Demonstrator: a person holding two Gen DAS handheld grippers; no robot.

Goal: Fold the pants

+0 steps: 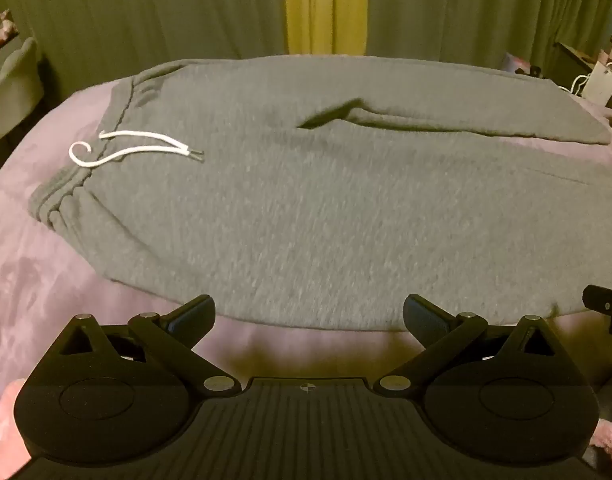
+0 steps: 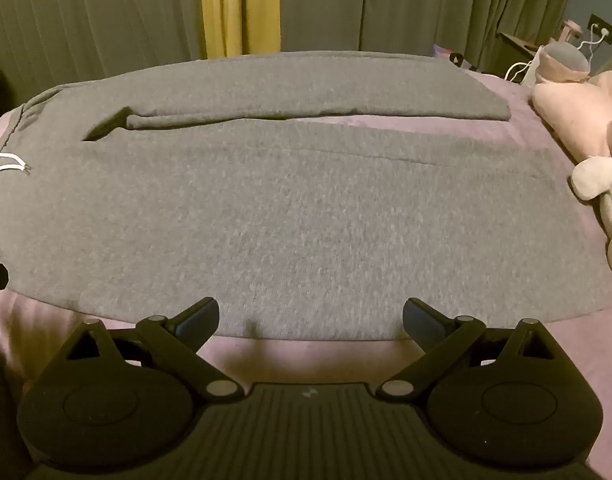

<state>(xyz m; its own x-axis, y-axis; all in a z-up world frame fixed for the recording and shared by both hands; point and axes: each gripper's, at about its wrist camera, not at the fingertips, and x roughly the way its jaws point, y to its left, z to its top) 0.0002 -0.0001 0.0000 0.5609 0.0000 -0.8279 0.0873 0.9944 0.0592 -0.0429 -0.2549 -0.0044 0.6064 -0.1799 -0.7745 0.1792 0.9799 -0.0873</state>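
The grey fleece sweatpants [image 1: 325, 208] lie flat on the lilac bed cover [image 1: 34, 280], waistband to the left, both legs apart. The left gripper [image 1: 309, 314] and right gripper [image 2: 310, 316] hover wide open and empty at the near edge; pinch both layers of this near leg together before lifting it over

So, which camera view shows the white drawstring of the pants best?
The left wrist view. There the whole drawstring lies in sight on the waistband of the pants, both ends and the curl. The right wrist view shows only the two tips at its left edge.
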